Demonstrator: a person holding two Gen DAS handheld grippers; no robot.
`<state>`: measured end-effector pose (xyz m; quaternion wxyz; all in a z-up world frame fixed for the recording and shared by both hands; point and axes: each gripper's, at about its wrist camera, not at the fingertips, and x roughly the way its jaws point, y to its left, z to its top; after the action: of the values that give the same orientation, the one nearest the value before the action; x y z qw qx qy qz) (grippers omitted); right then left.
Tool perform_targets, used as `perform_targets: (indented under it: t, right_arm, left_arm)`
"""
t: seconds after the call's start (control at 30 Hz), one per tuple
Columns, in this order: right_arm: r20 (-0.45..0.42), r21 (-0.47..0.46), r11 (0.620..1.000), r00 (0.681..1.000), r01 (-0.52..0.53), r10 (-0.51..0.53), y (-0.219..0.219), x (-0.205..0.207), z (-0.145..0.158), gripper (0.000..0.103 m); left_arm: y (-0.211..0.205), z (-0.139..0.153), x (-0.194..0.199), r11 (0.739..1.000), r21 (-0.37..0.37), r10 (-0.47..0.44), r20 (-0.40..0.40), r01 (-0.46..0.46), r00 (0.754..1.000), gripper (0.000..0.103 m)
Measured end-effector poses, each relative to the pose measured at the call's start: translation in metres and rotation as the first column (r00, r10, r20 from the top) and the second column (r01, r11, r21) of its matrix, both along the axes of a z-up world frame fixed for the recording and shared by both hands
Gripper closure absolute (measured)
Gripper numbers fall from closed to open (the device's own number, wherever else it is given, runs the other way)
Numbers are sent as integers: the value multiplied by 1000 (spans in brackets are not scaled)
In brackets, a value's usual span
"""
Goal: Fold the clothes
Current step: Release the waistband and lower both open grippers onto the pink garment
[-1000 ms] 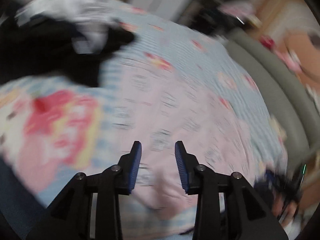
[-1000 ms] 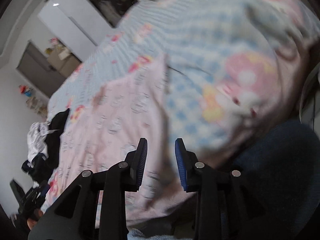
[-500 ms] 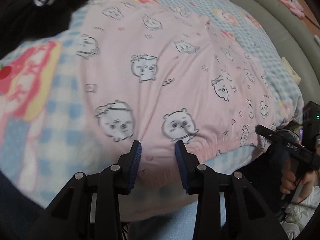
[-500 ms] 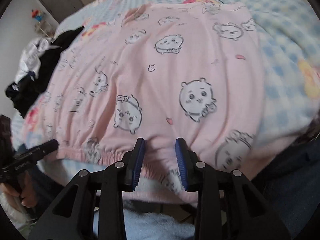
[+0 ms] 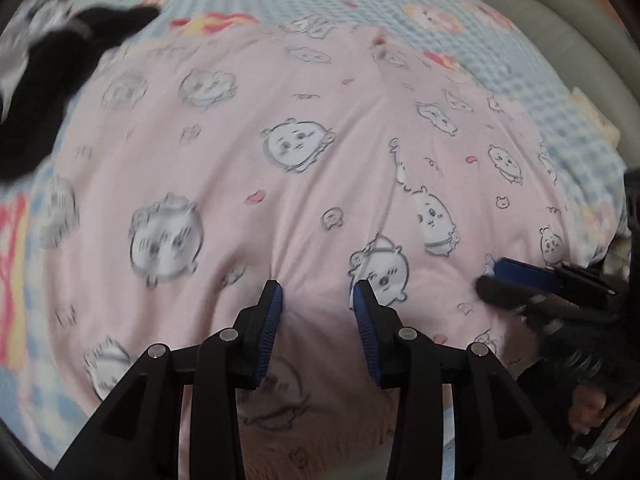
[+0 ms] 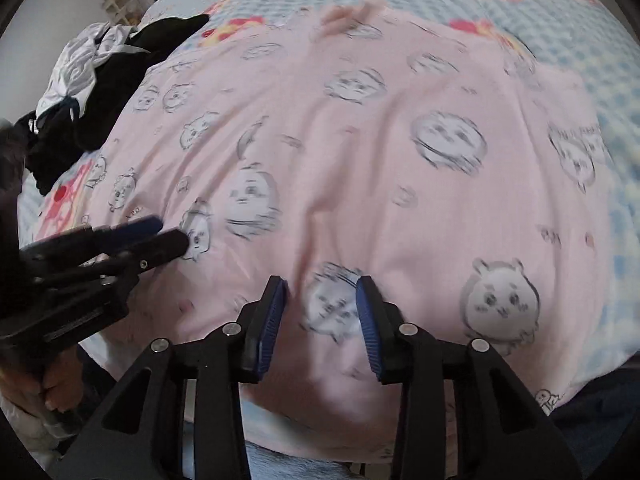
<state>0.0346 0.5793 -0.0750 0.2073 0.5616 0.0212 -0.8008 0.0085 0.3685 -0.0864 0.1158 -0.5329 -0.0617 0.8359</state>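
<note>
A pink garment (image 5: 304, 200) printed with small cartoon faces lies spread flat on the bed, and it fills most of the right wrist view too (image 6: 360, 184). My left gripper (image 5: 318, 288) stands open just above the cloth near its front hem, nothing between the pads. My right gripper (image 6: 322, 284) is open as well, low over the same garment a little to the right. Each gripper shows in the other's view: the right one (image 5: 516, 280) at the right edge, the left one (image 6: 160, 232) at the left edge. Whether the fingertips touch the fabric I cannot tell.
A blue checked bedspread (image 5: 400, 4) with pink cartoon prints lies under the garment. A heap of black and white clothes (image 6: 100, 80) sits at the far left of the bed (image 5: 52, 80). A grey padded bed edge (image 5: 560, 40) curves along the right. A hand (image 6: 48, 384) holds the left gripper.
Both grippers have moved forward and down over the pink garment, past its elastic hem, and closer to each other. Their jaws have stayed open.
</note>
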Motion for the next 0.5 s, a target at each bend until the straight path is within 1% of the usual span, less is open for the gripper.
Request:
perform_targets:
  t: [0.03, 0.07, 0.13, 0.17, 0.2, 0.27, 0.3, 0.33, 0.4, 0.43, 0.47, 0.5]
  right_arm:
    - [4, -18, 999, 1000, 27, -26, 10, 1, 2, 77]
    - [-3, -12, 998, 998, 61, -61, 20, 3, 6, 76]
    - [-23, -44, 995, 995, 95, -96, 34, 8, 14, 73]
    - [-33, -60, 992, 993, 111, -113, 41, 11, 19, 68]
    - [-42, -77, 989, 991, 127, -131, 48, 13, 23, 67]
    - [-66, -80, 993, 993, 88, -94, 44, 17, 23, 66]
    - [-50, -73, 994, 995, 80, -84, 41, 16, 17, 66]
    - [-33, -65, 995, 997, 73, -75, 38, 16, 11, 66]
    - [30, -88, 991, 995, 101, -99, 36, 18, -4, 65]
    - [40, -102, 988, 993, 113, -110, 40, 16, -8, 66]
    - [42, -109, 987, 992, 121, -117, 44, 17, -9, 72]
    - [42, -98, 986, 991, 133, -129, 48, 16, -9, 80]
  left_arm:
    - [-3, 3, 2, 1000, -1, 3, -2, -3, 1000, 63]
    - [-3, 7, 2, 1000, -4, 4, -4, -4, 1000, 63]
    - [-1, 21, 3, 1000, 28, 1, -35, 0, 999, 64]
    - [7, 26, 2, 998, 53, -32, -55, 34, 998, 64]
    - [15, 32, 2, 995, 78, -64, -75, 70, 995, 64]
    - [31, 44, 0, 982, 124, -127, -118, 142, 985, 64]
    - [44, 43, -1, 974, 131, -169, -119, 184, 978, 63]
    - [53, 40, -1, 968, 124, -204, -108, 217, 973, 63]
    - [71, 21, -5, 971, 43, -233, -49, 235, 971, 63]
    - [68, 21, -4, 973, 44, -226, -47, 228, 973, 63]
    - [64, 21, -2, 974, 46, -219, -46, 221, 975, 65]
    - [60, 21, -1, 976, 48, -212, -44, 214, 976, 65]
